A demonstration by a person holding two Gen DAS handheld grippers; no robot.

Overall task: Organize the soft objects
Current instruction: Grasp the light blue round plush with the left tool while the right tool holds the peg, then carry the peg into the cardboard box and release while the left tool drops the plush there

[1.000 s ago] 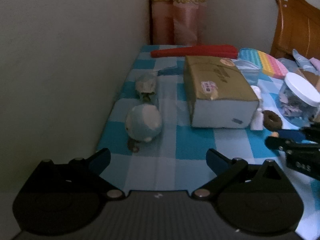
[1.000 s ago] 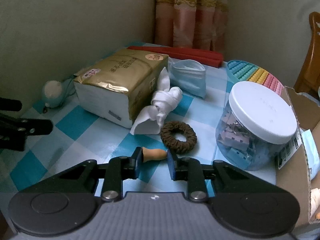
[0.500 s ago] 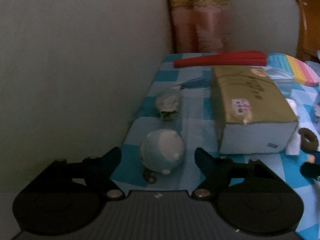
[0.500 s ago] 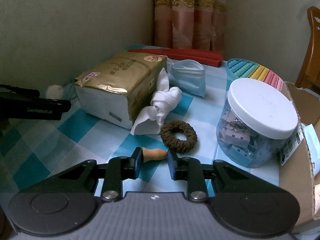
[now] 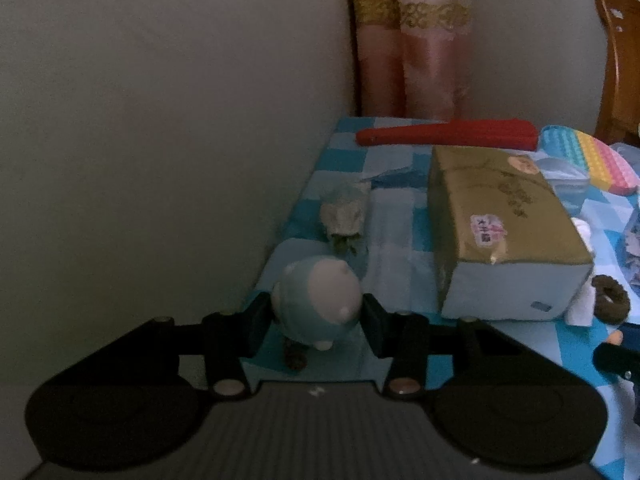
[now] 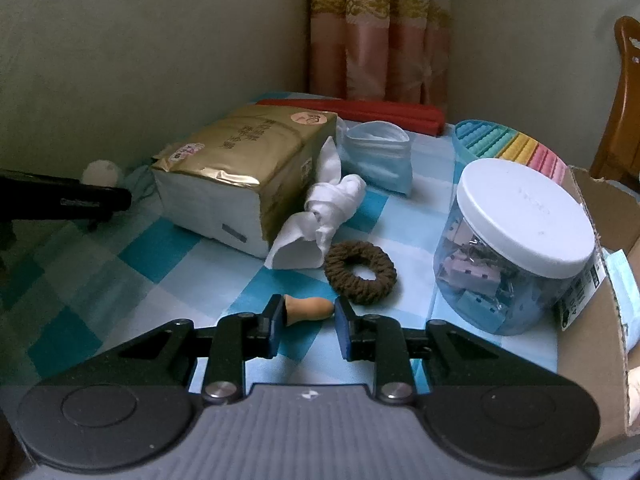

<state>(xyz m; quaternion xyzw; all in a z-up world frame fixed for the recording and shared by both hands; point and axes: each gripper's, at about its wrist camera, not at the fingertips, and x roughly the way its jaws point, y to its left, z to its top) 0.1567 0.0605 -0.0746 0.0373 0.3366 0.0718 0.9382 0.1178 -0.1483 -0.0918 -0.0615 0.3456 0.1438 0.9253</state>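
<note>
On the bench by the wall, my left claw (image 5: 318, 316) is closing around the plush toy (image 5: 316, 306); my right claw (image 6: 308, 316) pinches a tan piece (image 6: 308, 307); most soft things remain unsorted.

- The round plush toy (image 5: 318, 304) looks like soft, matt fabric in pale blue and white.
- The tissue pack (image 6: 240, 168) has a glossy, crinkled gold plastic wrapper.
- The hair tie (image 6: 360, 266) is rough, brown knitted yarn.
- The jar (image 6: 516, 248) is clear, shiny plastic with a smooth, matt white lid.
- The tabletop (image 6: 160, 248) wears a smooth blue-and-white checked covering.
- The cardboard box (image 6: 592, 320) is matt brown card.
- Both claws, the left claw (image 5: 316, 320) and the right claw (image 6: 308, 320), are matt black plastic with bright metal pins.
</note>
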